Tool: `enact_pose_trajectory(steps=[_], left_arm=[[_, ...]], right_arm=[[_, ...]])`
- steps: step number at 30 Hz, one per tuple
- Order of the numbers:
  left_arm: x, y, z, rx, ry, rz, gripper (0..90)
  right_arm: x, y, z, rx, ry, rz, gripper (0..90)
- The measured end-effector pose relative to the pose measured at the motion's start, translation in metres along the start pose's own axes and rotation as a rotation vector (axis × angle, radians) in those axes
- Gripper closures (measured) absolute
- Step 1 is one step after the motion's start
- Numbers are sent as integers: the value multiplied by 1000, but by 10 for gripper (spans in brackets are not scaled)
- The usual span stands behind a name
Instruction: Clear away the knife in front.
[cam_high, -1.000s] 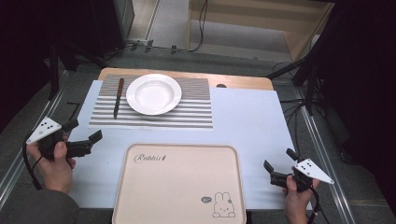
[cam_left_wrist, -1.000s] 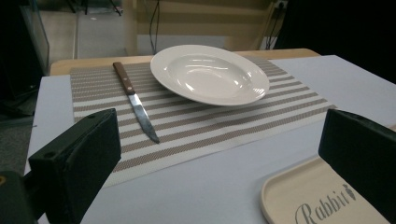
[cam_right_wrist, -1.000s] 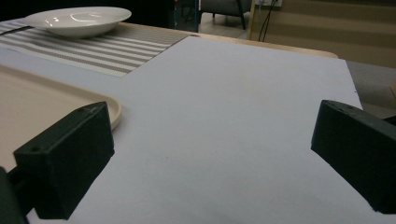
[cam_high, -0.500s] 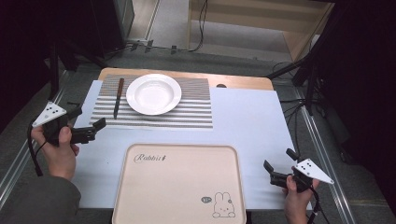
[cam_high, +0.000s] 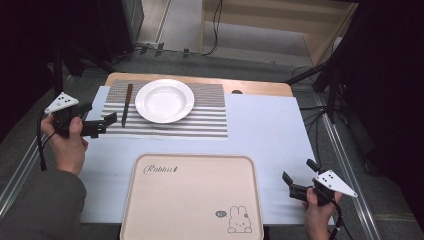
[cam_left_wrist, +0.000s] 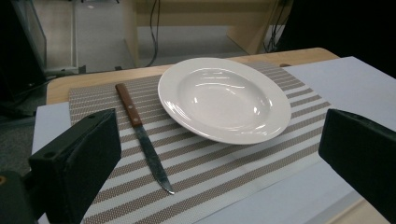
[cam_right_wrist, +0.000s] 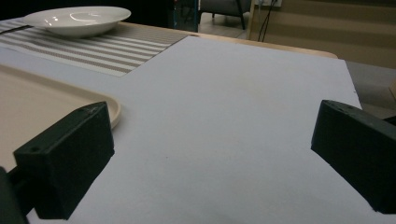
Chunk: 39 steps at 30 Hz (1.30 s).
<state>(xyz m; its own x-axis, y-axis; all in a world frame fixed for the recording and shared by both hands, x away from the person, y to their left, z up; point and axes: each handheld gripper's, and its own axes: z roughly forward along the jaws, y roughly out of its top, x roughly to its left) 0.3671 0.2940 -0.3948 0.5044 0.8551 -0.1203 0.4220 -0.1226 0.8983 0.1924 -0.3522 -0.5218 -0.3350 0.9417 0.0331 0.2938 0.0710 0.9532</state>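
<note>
Two grippers, and neither holds anything — so I judge the work has barely begun. My left gripper (cam_high: 102, 125) sits at the left of the high view with its jaws spread wide, pointing toward the knife (cam_high: 126, 104), which lies just beyond it on the striped placemat (cam_high: 200, 120). In the left gripper view the knife (cam_left_wrist: 142, 135) runs from its wooden handle in the upper left down to the blade tip near the lower middle of the frame, between my two jaws but well ahead of them; nothing is touching it yet. It lies flat, just beside the white plate (cam_left_wrist: 224, 98), apart from its rim as far as I can tell.

My right gripper (cam_high: 295, 184) waits at the lower right of the high view, jaws also parted, over the bare pale-blue table cover (cam_right_wrist: 243, 107), near the right edge of the tray (cam_high: 190, 200).

Counting what I see: one knife, one plate (cam_high: 164, 100), one placemat, one beige tray with a rabbit printed on it. The tray carries nothing.

What is left, as I read it, is nearly everything — closing in on the knife, gripping it, and lifting it off the mat. The plate sits untouched.
</note>
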Motion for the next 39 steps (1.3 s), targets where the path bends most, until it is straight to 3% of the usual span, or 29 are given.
enact_pose_trajectory(steps=[17, 24, 27, 28, 29, 31, 35, 38, 39], left_arm=[[22, 14, 44, 96, 26, -34, 0], [32, 22, 67, 143, 32, -66, 0], [37, 25, 79, 181, 59, -84, 31], [42, 29, 86, 203, 92, -112, 33], [42, 29, 86, 203, 92, -112, 50], [48, 33, 93, 211, 98, -155, 64], [56, 40, 115, 311, 161, -194, 220], [60, 42, 122, 333, 178, -212, 326], [63, 43, 129, 363, 198, -232, 353]], right_arm=[[0, 0, 0, 2, 0, -3, 0], [0, 0, 0, 2, -1, -4, 0], [1, 0, 0, 4, -3, -7, 0], [1, 0, 0, 5, -3, -10, 0], [1, 0, 0, 5, -3, -10, 0], [1, 0, 1, 5, -3, -10, 0], [1, 0, 1, 5, -5, -8, 0], [1, 0, 1, 8, -8, -11, 0], [1, 0, 2, 8, -7, -14, 0]])
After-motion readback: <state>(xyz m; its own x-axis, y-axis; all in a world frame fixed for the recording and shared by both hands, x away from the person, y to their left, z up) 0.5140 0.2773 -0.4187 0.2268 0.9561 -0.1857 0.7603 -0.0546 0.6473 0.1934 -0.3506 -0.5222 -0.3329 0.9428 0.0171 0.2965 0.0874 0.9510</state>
